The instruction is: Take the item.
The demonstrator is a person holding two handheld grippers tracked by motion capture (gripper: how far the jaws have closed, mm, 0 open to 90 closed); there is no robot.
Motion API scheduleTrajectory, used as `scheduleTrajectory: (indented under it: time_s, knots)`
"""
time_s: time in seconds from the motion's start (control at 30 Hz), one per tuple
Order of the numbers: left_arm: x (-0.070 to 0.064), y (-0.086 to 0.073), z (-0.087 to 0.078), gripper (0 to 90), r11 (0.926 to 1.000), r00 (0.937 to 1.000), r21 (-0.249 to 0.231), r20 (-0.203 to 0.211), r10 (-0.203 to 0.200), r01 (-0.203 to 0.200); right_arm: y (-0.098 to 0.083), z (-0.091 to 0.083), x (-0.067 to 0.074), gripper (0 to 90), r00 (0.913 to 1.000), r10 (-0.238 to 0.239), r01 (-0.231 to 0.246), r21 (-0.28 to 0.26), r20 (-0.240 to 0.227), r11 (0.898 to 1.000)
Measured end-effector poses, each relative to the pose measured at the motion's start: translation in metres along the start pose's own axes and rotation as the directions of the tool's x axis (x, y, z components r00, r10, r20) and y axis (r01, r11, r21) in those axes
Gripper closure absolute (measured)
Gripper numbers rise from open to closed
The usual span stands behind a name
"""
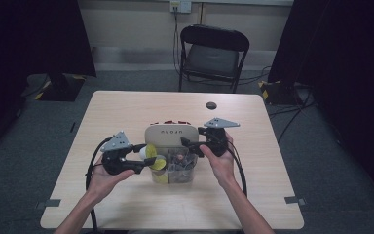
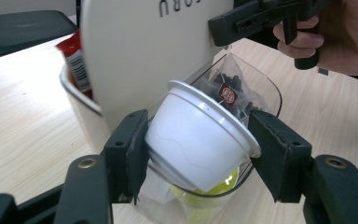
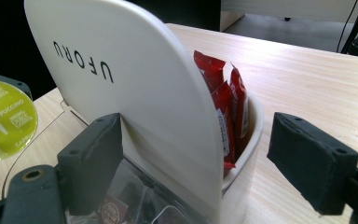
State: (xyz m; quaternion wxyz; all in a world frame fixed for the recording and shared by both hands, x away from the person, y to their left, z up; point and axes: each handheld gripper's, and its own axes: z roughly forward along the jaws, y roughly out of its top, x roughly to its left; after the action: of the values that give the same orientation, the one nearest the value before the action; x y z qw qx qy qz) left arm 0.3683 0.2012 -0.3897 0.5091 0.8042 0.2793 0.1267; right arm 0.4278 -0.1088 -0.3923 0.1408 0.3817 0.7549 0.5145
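While my left gripper (image 2: 198,161) clamps its jaws on the white coffee capsule (image 2: 196,140), tilted over the clear bin (image 2: 265,88) at the organizer's front, my right gripper's (image 3: 196,163) jaws stand wide, straddling the cream organizer's upright panel (image 3: 135,84) without pressing it.

One capsule (image 2: 198,140), one organizer (image 3: 135,93) (three red sachets (image 3: 223,105)).

Dark capital letters spelling "UFORU" run across the cream upright panel (image 3: 121,79) of the organiser (they appear upside down here). The yellow-green lid of a coffee capsule (image 3: 2,119) reads "CAPPUCCINO". Print on the red sachets (image 3: 226,105) is too small to read.
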Motion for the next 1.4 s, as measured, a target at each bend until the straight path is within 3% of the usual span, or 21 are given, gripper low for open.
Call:
scheduleTrajectory:
  time_s: [0.43, 0.7, 1.03, 1.4]
  knots:
    - [0.014, -0.004, -0.019, 39.8, 0.9992, 0.9990, -0.034, -0.037, -0.025, 0.024, 0.000, -0.001, 0.000, 17.3, 1.0000, -0.001, 0.001, 0.002, 0.004, 1.000]
    - [0.026, -0.013, -0.030, 39.8, 0.9993, 0.9965, -0.018, -0.076, -0.035, 0.034, 0.000, -0.001, 0.000, 17.3, 1.0000, -0.001, 0.001, 0.002, 0.006, 1.000]
    - [0.047, -0.024, -0.044, 39.9, 0.9969, 0.9868, -0.015, -0.142, -0.078, 0.077, -0.001, 0.000, 0.000, 16.9, 1.0000, 0.003, -0.003, 0.005, 0.005, 1.000]
    - [0.066, -0.043, -0.042, 39.9, 0.9923, 0.9755, 0.001, -0.183, -0.121, 0.124, -0.002, 0.001, -0.001, 15.7, 1.0000, 0.008, -0.008, 0.010, 0.004, 1.000]
